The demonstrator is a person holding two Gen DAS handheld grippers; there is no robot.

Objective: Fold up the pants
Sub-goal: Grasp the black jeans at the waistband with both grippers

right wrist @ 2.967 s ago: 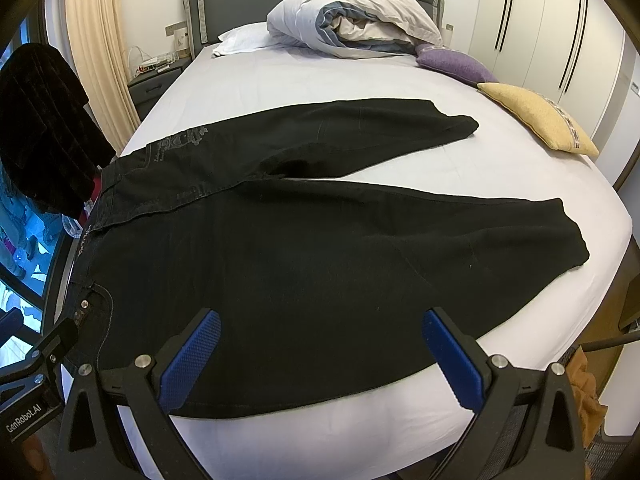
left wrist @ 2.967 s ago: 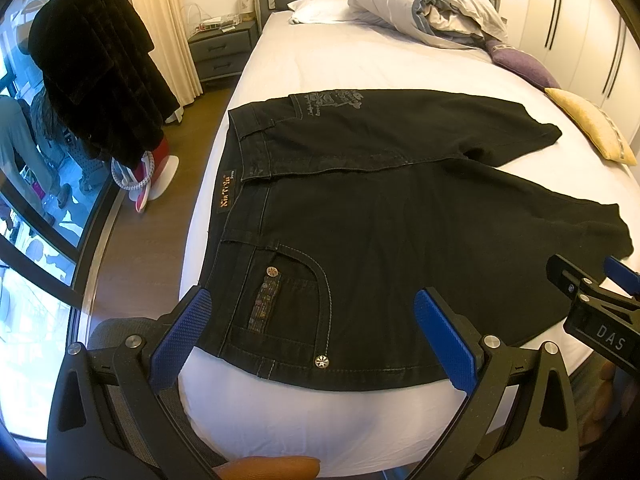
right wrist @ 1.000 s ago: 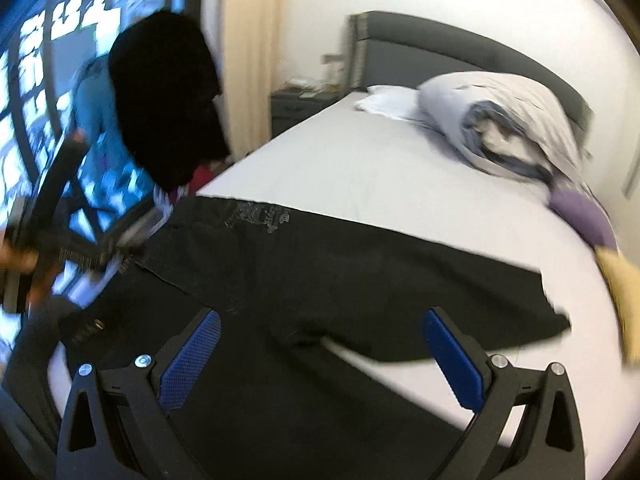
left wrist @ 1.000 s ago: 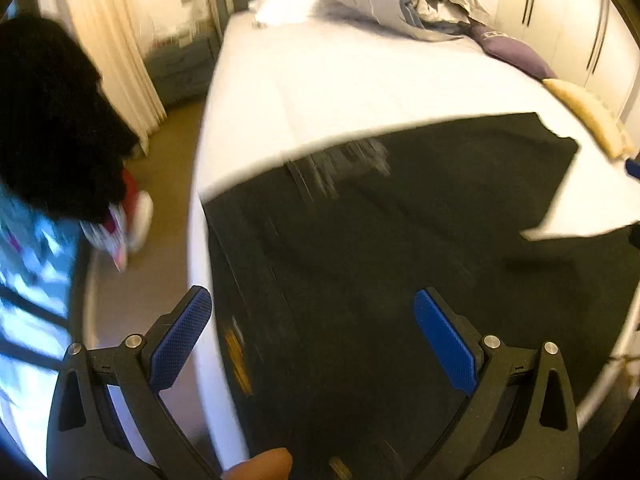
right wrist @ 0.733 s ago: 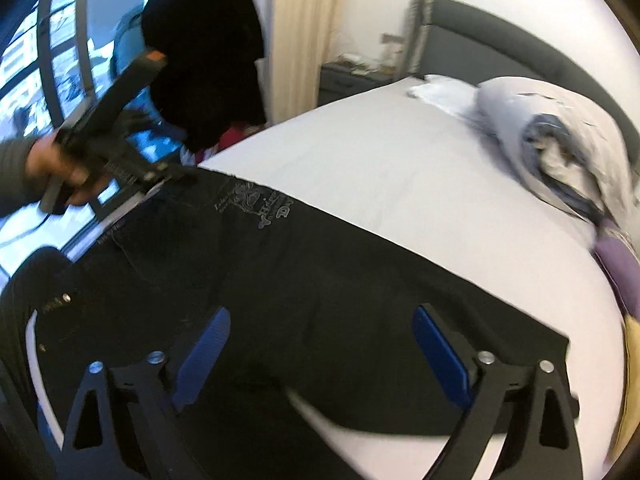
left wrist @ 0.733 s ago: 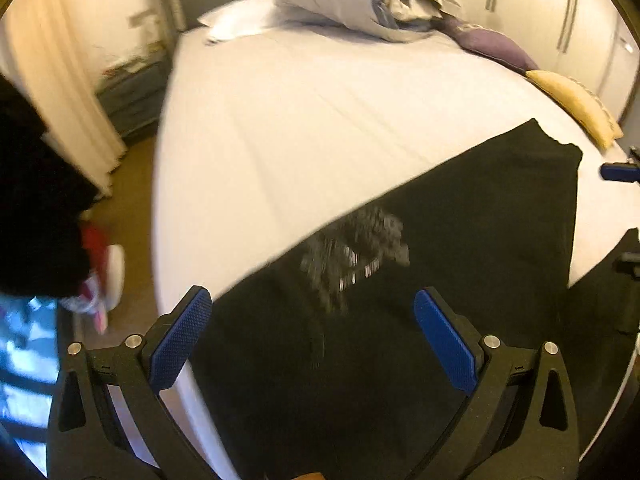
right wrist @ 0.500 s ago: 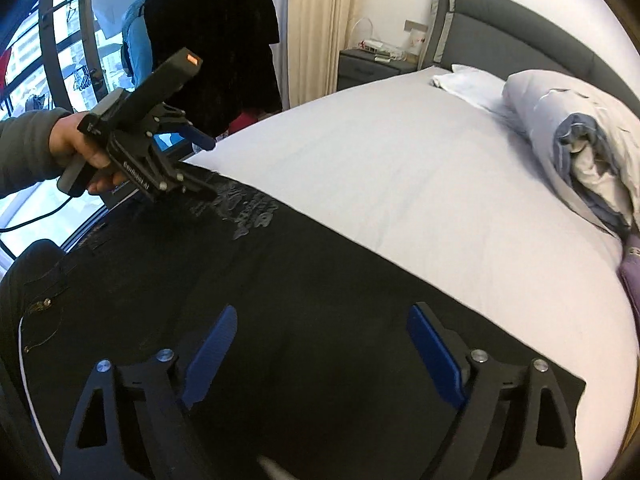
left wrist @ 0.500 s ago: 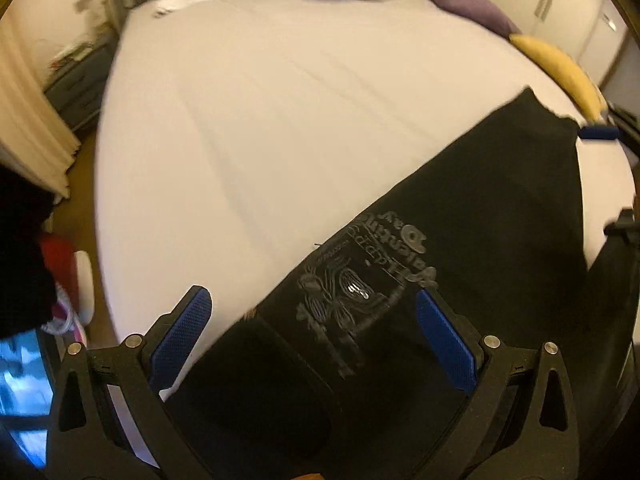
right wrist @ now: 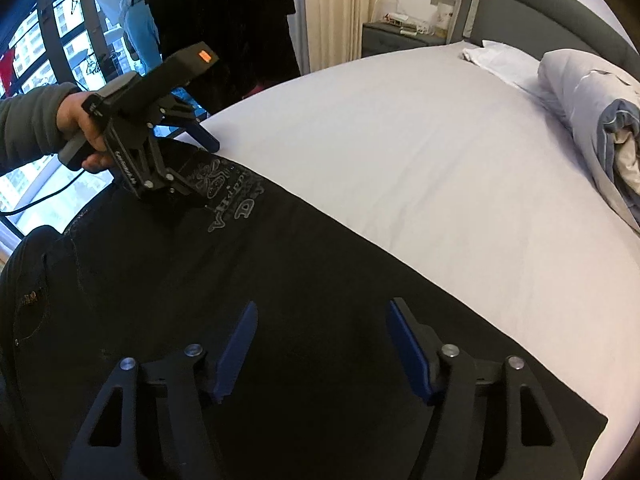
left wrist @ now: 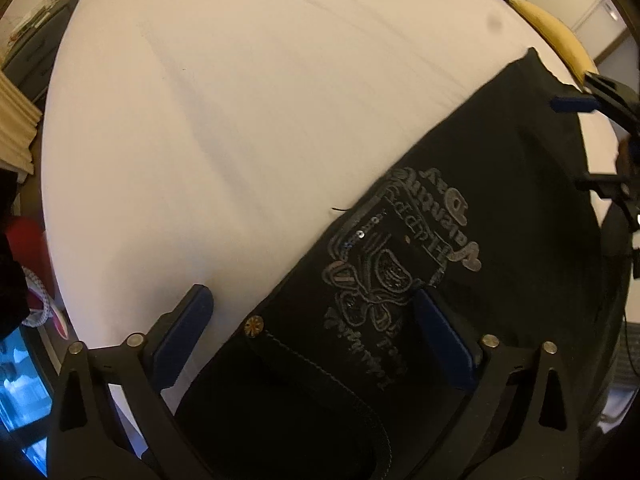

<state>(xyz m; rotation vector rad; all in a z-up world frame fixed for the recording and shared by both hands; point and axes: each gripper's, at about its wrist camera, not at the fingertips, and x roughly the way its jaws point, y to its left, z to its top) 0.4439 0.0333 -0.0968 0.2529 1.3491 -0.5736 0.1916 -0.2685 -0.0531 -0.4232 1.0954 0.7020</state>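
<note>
Both grippers have swung in low over the far leg since three seconds ago, when they hung back off the near edge of the bed. So now the left gripper (left wrist: 312, 328) is right down at the waistband end of the pants (left wrist: 500, 208), jaws spread wide, one blue pad over the white sheet (left wrist: 240, 100) and the other over the silver print (left wrist: 400, 248) on the black fabric. Nothing is pinched between them. From the right wrist camera you can see that same left gripper (right wrist: 192, 160) in the person's left hand (right wrist: 80, 124), tips at or just above the printed patch, hard to say which.

The right gripper (right wrist: 320, 344) is further along the leg, jaws also apart, both pads over black cloth with nothing clamped. Pants lie flat across the bed, far leg running diagonally toward the yellow pillow (left wrist: 556, 36). A bundled duvet (right wrist: 600, 120) sits up by the headboard (right wrist: 540, 12), well away from the pants.
</note>
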